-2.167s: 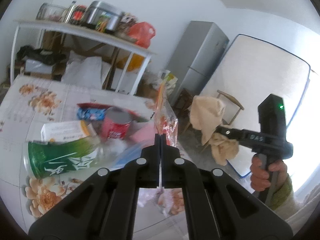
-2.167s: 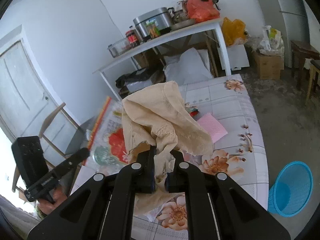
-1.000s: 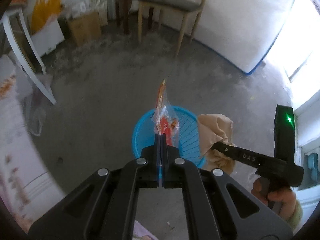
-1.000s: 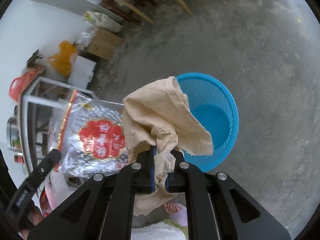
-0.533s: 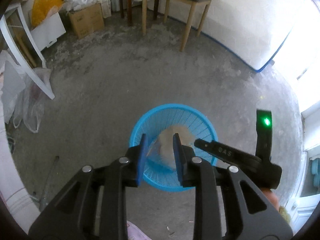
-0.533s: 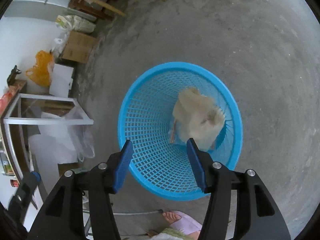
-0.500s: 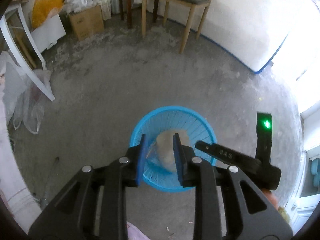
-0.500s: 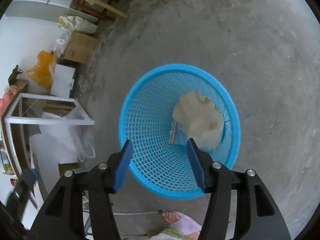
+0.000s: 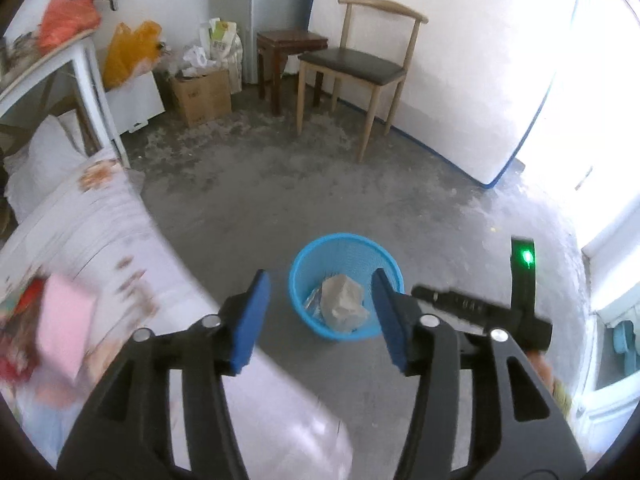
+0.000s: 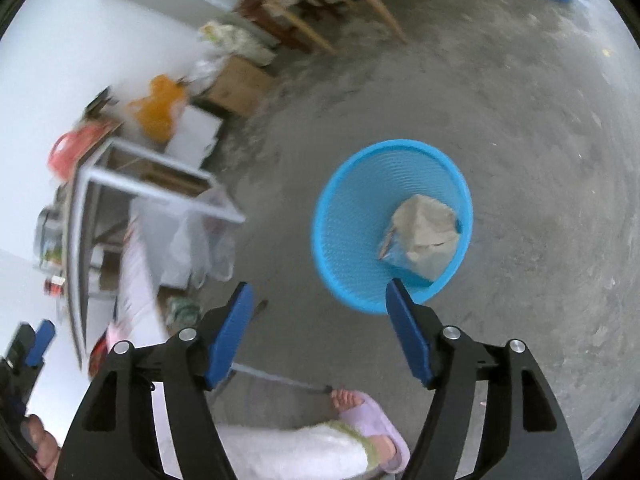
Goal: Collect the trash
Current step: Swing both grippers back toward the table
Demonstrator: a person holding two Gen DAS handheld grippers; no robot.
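Opening wide, left tool (image 9: 320, 316) & right tool (image 10: 318, 328) both hold nothing. Beige rag (image 10: 426, 236) + clear wrapper (image 10: 390, 246) lie inside blue basket (image 10: 344, 216) on floor. More trash left on table (image 9: 80, 232), e.g. pink pack (image 9: 66, 316).

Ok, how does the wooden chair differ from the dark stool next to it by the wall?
The wooden chair has pale legs and a curved backrest; the dark stool is reddish-brown and has no back. The chair's seat is a dark cushion, while the stool's top is bare wood. The chair stands nearer the camera and looks larger; the stool sits behind it, by the grey fridge. Both stand upright on the concrete floor.
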